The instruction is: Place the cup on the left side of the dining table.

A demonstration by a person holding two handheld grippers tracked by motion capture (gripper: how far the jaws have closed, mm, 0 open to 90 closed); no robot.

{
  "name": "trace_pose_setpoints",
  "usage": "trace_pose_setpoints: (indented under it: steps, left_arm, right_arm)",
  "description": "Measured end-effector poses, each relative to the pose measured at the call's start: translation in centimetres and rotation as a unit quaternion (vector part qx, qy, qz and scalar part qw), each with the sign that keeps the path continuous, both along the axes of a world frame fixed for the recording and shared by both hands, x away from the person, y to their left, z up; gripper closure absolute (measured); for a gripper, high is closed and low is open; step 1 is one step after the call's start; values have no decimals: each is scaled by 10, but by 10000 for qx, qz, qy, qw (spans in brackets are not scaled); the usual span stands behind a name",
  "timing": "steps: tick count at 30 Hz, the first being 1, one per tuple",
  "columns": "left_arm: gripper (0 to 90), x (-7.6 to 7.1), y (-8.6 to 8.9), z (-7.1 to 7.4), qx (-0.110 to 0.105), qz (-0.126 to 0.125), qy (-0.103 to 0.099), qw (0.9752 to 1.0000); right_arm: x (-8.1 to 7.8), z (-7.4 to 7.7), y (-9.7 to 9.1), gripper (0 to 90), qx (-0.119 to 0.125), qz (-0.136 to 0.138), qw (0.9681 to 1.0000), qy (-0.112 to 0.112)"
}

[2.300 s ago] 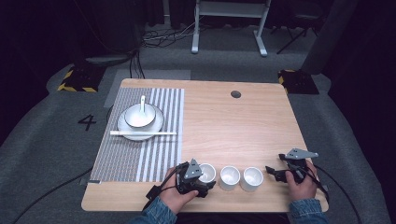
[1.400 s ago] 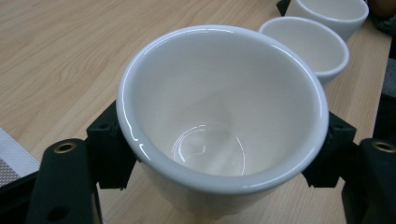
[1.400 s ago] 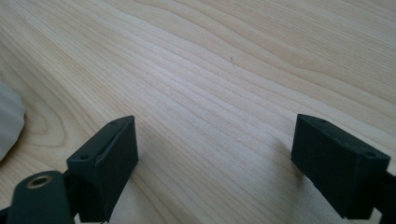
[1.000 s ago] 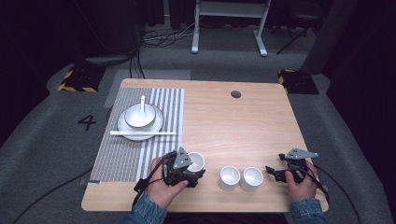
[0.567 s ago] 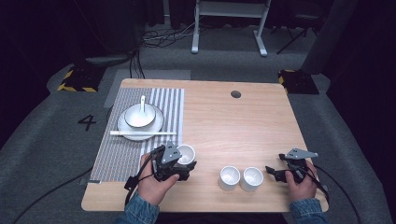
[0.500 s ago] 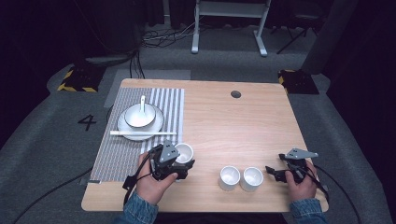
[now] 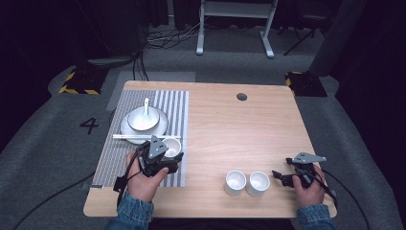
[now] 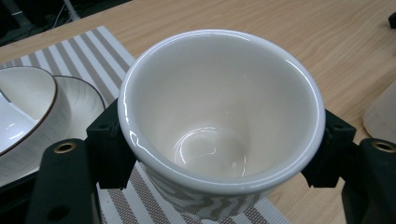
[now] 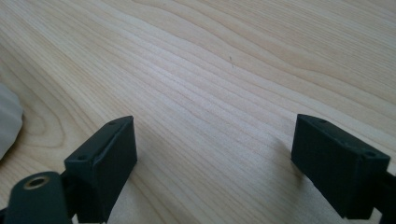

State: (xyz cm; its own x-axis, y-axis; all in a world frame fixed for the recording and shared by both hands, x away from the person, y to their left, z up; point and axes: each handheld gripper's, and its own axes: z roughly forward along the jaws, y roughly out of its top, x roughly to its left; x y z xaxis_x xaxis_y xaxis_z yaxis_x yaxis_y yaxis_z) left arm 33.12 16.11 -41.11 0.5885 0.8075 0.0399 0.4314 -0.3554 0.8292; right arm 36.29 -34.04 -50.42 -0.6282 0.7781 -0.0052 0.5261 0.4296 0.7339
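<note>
Left gripper view puts the white cup (image 8: 219, 121) right in front of you, clamped between your left tongs (image 8: 219, 154), one black jaw pressed on each side of its wall. It stands mouth up and close to upright, leaning slightly; whether its base touches the striped placemat (image 8: 116, 205) under it you cannot tell. From the high view, the cup (image 7: 171, 146) is at the right edge of the placemat (image 7: 115, 163), just beside the plate (image 7: 163, 123) that carries a bowl (image 7: 140, 119) with a spoon (image 7: 146, 106) in it; a pair of white chopsticks (image 7: 125, 136) lies between plate and cup. Your left hand (image 7: 143, 178) comes up from the near edge of the counter (image 7: 239, 134), forearm angled slightly right, with the left tongs (image 7: 167, 155) pointing away from you. Two more white cups (image 7: 246, 183) stand side by side, touching, near the front edge, well apart from the held one. Your right hand (image 7: 309, 189) rests at the front right corner; its right tongs (image 7: 276, 175) point left toward those cups, jaws wide apart over bare wood.
</note>
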Motion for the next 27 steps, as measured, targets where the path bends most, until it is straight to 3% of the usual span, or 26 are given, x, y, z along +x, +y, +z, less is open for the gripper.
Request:
trace_pose_setpoints:
  steps: [11,14,19,27]
  left_arm:
    - [263,13,27,-10,-97,586,138,9981]
    - [263,15,30,-12,-90,641,158,9978]
    - [263,23,39,-24,111,863,232,9959]
    - [263,32,42,-37,42,828,463,9955]
  right_arm:
    - [0,0,0,144,0,0,10000,0]
    - [0,0,0,143,0,1,10000,0]
    - [0,0,0,143,-1,0,10000,-1]
    - [0,0,0,143,-1,1,10000,-1]
